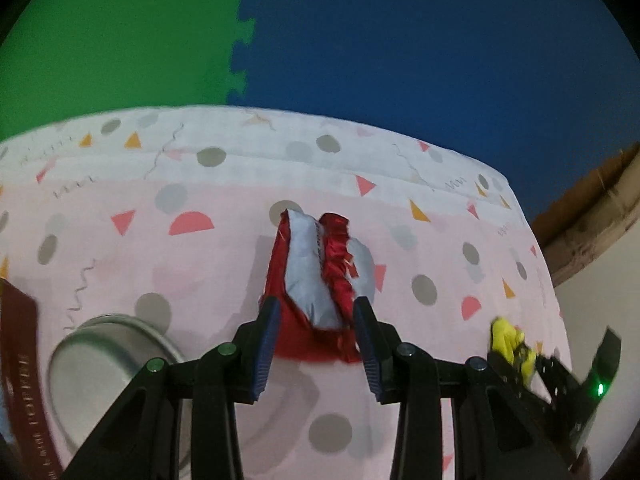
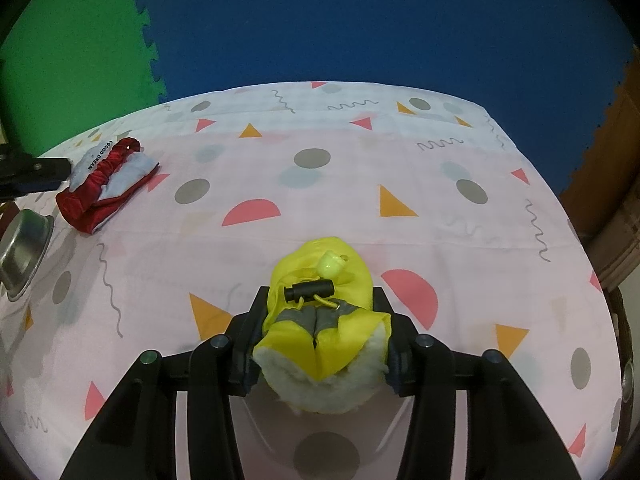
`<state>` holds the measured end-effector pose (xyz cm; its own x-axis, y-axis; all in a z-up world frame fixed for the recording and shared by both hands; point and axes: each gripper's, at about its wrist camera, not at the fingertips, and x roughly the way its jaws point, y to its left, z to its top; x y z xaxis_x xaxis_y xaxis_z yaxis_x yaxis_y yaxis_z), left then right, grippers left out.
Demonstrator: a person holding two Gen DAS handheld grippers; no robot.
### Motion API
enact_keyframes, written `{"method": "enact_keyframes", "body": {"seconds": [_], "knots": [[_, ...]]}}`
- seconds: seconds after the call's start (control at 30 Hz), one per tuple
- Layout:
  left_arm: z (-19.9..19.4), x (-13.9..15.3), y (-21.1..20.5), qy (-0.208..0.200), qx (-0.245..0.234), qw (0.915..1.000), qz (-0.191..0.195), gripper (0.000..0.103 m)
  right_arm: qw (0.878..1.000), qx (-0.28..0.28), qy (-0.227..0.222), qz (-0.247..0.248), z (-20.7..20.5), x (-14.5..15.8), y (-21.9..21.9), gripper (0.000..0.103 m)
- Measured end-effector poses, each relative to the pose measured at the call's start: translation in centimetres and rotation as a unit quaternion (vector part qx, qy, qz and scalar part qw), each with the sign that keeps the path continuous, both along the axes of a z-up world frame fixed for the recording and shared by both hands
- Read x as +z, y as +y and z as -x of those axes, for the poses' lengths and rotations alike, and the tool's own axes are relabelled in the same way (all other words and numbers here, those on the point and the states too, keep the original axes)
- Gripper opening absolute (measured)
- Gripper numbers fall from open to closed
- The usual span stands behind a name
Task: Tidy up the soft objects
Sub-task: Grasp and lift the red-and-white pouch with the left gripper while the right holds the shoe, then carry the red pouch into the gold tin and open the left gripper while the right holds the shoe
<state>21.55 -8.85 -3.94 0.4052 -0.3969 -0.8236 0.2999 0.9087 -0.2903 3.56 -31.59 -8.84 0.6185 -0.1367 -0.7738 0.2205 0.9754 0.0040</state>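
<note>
A red and pale grey sleep mask [image 1: 320, 276] lies on the pink patterned tablecloth [image 1: 160, 256]. My left gripper [image 1: 316, 320] stands open around its near end, a finger on each side. The mask also shows far left in the right wrist view [image 2: 104, 184], resting on the cloth. My right gripper [image 2: 320, 320] is shut on a yellow fleece-lined mitten [image 2: 324, 320] with a black cord lock, held just above the cloth. The right gripper with the mitten [image 1: 510, 340] shows at the lower right of the left wrist view.
A steel bowl [image 1: 108, 364] sits at the left, also seen in the right wrist view [image 2: 24, 248]. A dark red book or box [image 1: 20, 380] lies at the far left edge. Green and blue foam mats [image 1: 240, 40] cover the floor beyond the table. A cardboard box [image 2: 612, 200] stands at the right.
</note>
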Motion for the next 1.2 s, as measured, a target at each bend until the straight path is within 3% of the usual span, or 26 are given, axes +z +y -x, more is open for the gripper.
{"method": "enact_keyframes", "body": {"seconds": [0.33, 0.63, 0.87, 1.0, 1.2], "knots": [[-3.4, -2.9, -0.7, 0.014, 0.024, 0.9996, 0.004, 0.043, 1.000, 0.001, 0.000, -0.005, 0.0, 0.0, -0.2, 0.047], [-2.3, -3.8, -1.0, 0.008, -0.008, 0.9996, 0.027, 0.043, 1.000, 0.001, 0.000, -0.004, 0.0, 0.0, -0.2, 0.048], [-0.8, -3.5, -1.8, -0.004, -0.038, 0.9993, -0.004, 0.018, 1.000, 0.001, 0.000, -0.005, 0.0, 0.0, -0.1, 0.048], [0.0, -3.1, -1.7, -0.001, -0.032, 0.9994, -0.015, 0.015, 1.000, 0.001, 0.000, -0.005, 0.0, 0.0, -0.2, 0.048], [2.3, -1.4, -2.0, -0.033, -0.041, 0.9978, -0.042, 0.014, 1.000, 0.001, 0.000, -0.006, 0.0, 0.0, -0.1, 0.048]]}}
